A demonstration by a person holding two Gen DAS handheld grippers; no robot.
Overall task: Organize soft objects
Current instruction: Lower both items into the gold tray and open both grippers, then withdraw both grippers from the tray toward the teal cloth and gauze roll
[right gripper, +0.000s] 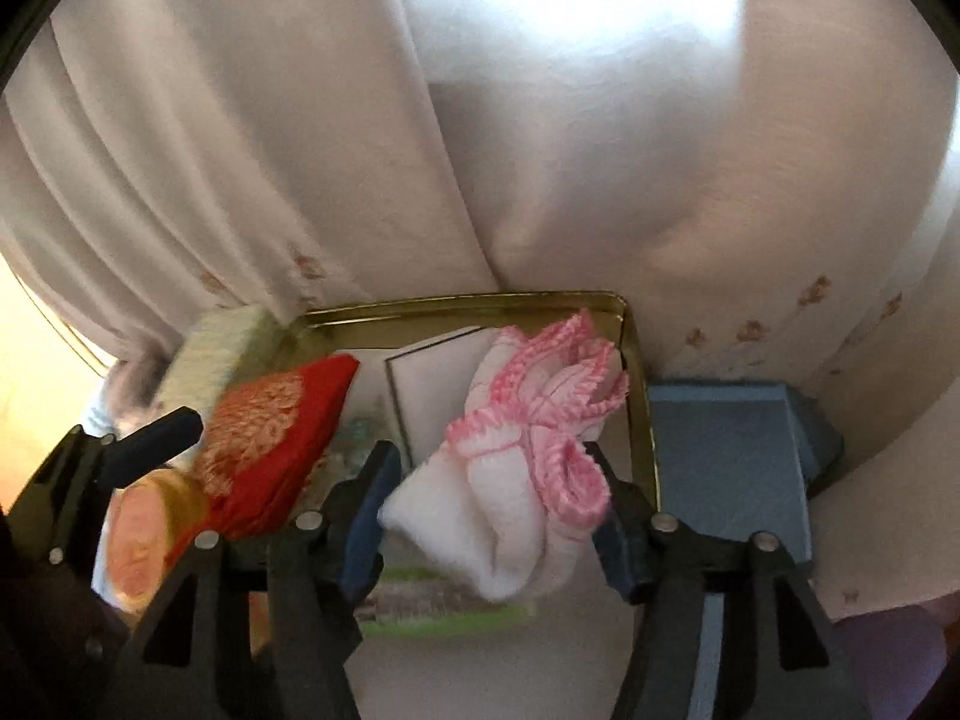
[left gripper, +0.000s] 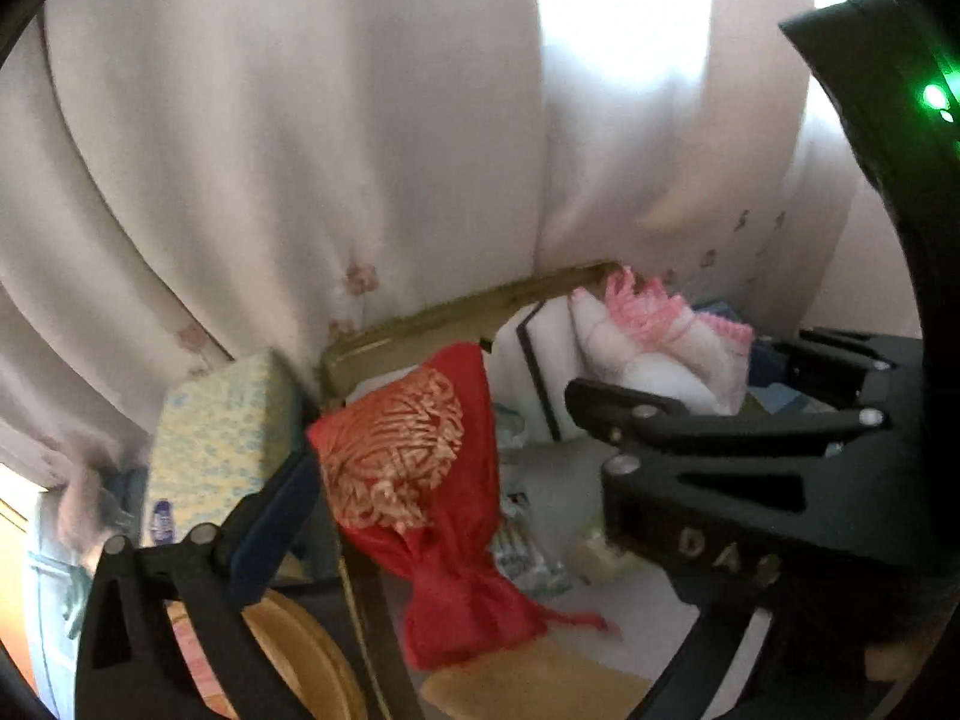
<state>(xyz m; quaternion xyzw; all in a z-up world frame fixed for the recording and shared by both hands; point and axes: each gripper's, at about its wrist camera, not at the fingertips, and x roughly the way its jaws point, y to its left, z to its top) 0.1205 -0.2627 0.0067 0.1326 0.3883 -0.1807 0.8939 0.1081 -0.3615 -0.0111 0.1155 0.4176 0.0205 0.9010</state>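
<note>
My left gripper [left gripper: 444,462] is shut on a red pouch with gold embroidery [left gripper: 414,480] and holds it above the gold tin tray [left gripper: 420,330]. The pouch also shows in the right wrist view [right gripper: 270,444], between the left gripper's fingers [right gripper: 156,438]. My right gripper [right gripper: 492,480] is shut on a folded white cloth with pink crochet edging [right gripper: 528,450], held over the tray's rim [right gripper: 456,303]. The same cloth [left gripper: 660,348] shows in the left wrist view, behind the right gripper's fingers [left gripper: 630,414].
A pale curtain [right gripper: 480,150] hangs close behind the tray. A yellow-and-blue patterned box [left gripper: 222,438] stands left of the tray. A blue box [right gripper: 726,450] sits to its right. A round gold lid [right gripper: 144,534] and papers [right gripper: 420,396] lie below.
</note>
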